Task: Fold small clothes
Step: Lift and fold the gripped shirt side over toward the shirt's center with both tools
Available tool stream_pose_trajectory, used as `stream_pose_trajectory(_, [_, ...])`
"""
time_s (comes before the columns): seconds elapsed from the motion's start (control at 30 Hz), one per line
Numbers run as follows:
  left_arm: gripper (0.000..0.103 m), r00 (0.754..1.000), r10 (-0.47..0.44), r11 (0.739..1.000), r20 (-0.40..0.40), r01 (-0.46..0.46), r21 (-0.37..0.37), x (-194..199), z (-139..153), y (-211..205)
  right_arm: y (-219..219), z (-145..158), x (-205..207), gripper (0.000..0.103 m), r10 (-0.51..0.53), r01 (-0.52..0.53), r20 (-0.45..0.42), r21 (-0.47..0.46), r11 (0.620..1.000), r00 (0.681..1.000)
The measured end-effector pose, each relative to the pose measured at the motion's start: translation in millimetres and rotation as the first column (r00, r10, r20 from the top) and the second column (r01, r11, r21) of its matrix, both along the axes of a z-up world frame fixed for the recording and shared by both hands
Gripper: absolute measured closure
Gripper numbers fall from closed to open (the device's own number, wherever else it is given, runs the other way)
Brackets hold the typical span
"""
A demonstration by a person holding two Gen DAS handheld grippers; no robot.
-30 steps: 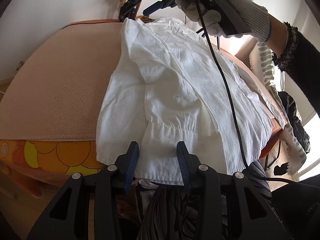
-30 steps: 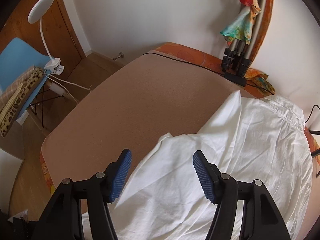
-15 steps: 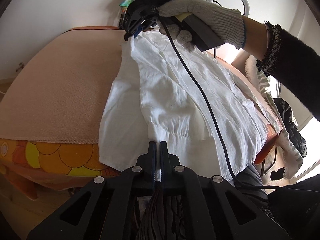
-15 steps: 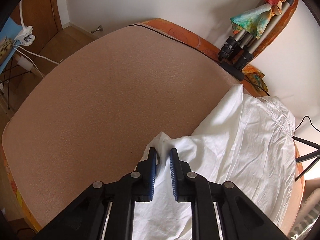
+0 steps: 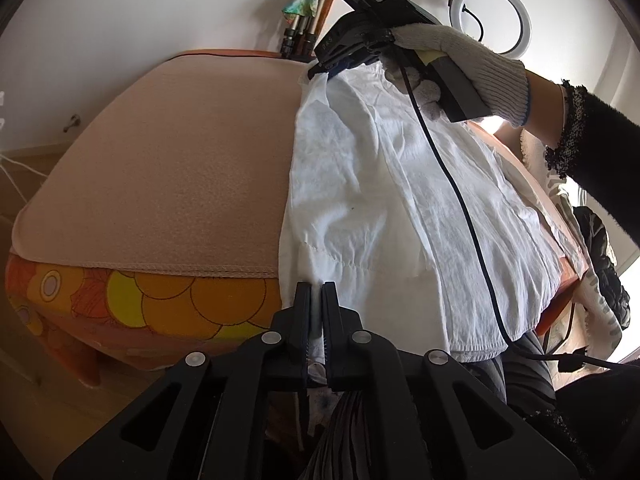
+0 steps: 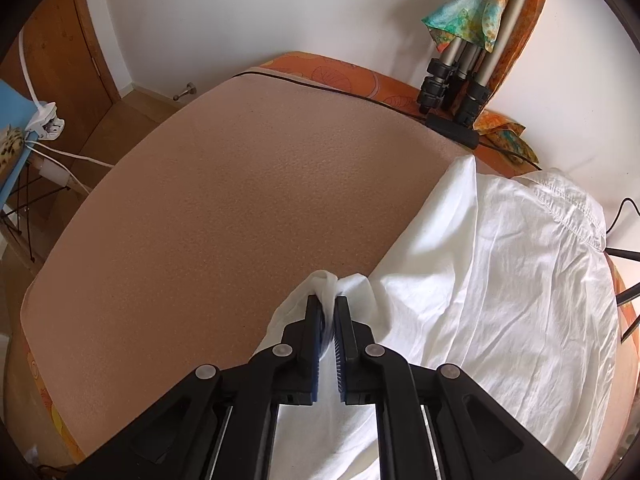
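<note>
Both jaws are seen pressed nearly closed on white cloth: the left gripper [image 5: 316, 300] is clamped on the near hem of the shirt [image 5: 400, 208], and the right gripper [image 6: 328, 312] is clamped on a bunched fold at the shirt's [image 6: 500, 280] far left edge.

Largest first: the table [image 5: 168, 168], covered by a pinkish-tan cloth [image 6: 240, 208] over an orange flowered cover [image 5: 160, 304], is seen bearing the shirt on its right part. The shirt is laid with its long axis running from the near table edge toward the far wall, the hem hanging over the near edge and the stitched collar end [image 6: 568, 208] lying farthest away. Its left side is lifted slightly where it is pinched; the rest is spread flat and wrinkled.

In the left wrist view, the right gripper [image 5: 340, 60] is held by a hand in a white knit glove [image 5: 460, 56], and a black cable [image 5: 460, 200] is trailed from it across the shirt.

A folded tripod [image 6: 460, 76] with a coloured scarf [image 6: 472, 12] is leaned on the wall just beyond the table's far edge. A ring light [image 5: 494, 16] is seen by the wall.

No containers are seen.
</note>
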State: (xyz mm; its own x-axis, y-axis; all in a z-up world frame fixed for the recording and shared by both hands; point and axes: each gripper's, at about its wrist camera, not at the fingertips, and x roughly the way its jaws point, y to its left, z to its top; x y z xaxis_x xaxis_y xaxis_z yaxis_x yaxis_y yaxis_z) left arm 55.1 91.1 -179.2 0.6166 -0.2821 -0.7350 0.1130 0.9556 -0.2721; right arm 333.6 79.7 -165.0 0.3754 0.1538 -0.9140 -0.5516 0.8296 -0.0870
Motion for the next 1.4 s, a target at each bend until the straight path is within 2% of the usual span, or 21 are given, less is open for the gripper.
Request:
stream_pose_trajectory(0.03, [0.089,1.000,0.003,1.000,0.008,-0.003,0.002,-1.3,2.2,1.4,-4.9,4.2,-1.6,0.072,-0.008,0.007,0.010,0.009,1.000,1.000])
stream_pose_trajectory(0.07, [0.086,1.000,0.011,1.000,0.012,-0.011,0.006,-1.8,3.8,3.5,-11.7,10.3,-4.9,0.068,-0.006,0.005,0.025,0.037,0.999,1.000])
stream_pose_trajectory(0.13, [0.068,0.999,0.033,0.999,0.017,-0.033,0.006,-0.7,4.9,8.2,-27.9,21.2,-14.2,0.070,-0.005,0.001,0.042,0.086,0.996,0.999])
stream_pose_trajectory(0.2, [0.061,0.998,0.060,0.998,0.006,-0.060,-0.018,2.0,3.1,14.2,-45.2,27.0,-26.1,0.070,0.009,-0.013,0.032,0.138,0.990,0.999])
stream_pose_trajectory(0.37, [0.062,0.996,0.079,0.995,-0.031,-0.081,-0.058,9.4,-4.2,17.5,-69.0,10.7,-55.1,0.071,0.042,-0.037,-0.031,0.149,0.988,0.999])
stream_pose_trajectory(0.53, [0.061,0.996,0.077,0.991,-0.045,-0.081,-0.106,13.4,-6.3,16.5,-77.1,-11.5,-58.1,0.069,0.044,-0.027,-0.108,0.156,0.987,0.993])
stream_pose_trajectory(0.67, [0.065,0.997,0.073,0.988,-0.038,-0.077,-0.131,10.4,-7.1,13.2,-70.4,-17.3,-52.8,0.064,0.022,-0.001,-0.126,0.161,0.987,0.992])
stream_pose_trajectory(0.73, [0.087,0.996,0.064,0.984,-0.054,-0.072,-0.166,11.0,-9.7,11.4,-63.7,-22.2,-48.1,0.058,0.030,-0.006,-0.145,0.159,0.987,0.989])
stream_pose_trajectory(0.8, [0.092,0.997,0.058,0.985,-0.048,-0.065,-0.159,11.9,-10.6,8.8,-56.1,-26.5,-45.1,0.055,0.034,-0.014,-0.157,0.128,0.992,0.987])
stream_pose_trajectory(0.9, [0.094,0.998,0.052,0.986,-0.033,-0.056,-0.156,10.5,-9.4,5.3,-49.9,-16.7,-42.3,0.053,0.027,-0.007,-0.157,0.128,0.992,0.987])
stream_pose_trajectory(0.97, [0.095,0.999,0.046,0.989,-0.025,-0.049,-0.143,11.4,-8.8,3.3,-47.0,-3.3,-40.0,0.040,0.024,-0.001,-0.143,0.154,0.988,0.989])
stream_pose_trajectory(1.07, [0.095,0.999,0.039,0.989,-0.022,-0.042,-0.139,11.3,-9.3,2.1,-38.5,14.5,-29.8,0.030,-0.006,0.029,-0.123,0.181,0.983,0.992])
stream_pose_trajectory(1.23, [0.096,1.000,0.025,0.993,-0.012,-0.026,-0.118,11.0,-7.1,-1.0,-17.8,17.2,-1.2,0.028,-0.092,0.124,-0.174,0.177,0.976,0.980])
stream_pose_trajectory(1.4, [0.097,1.000,0.002,0.995,0.000,-0.002,-0.105,8.9,-4.4,-2.6,6.0,-2.9,12.5,0.030,-0.123,0.137,-0.174,0.070,0.988,0.977])
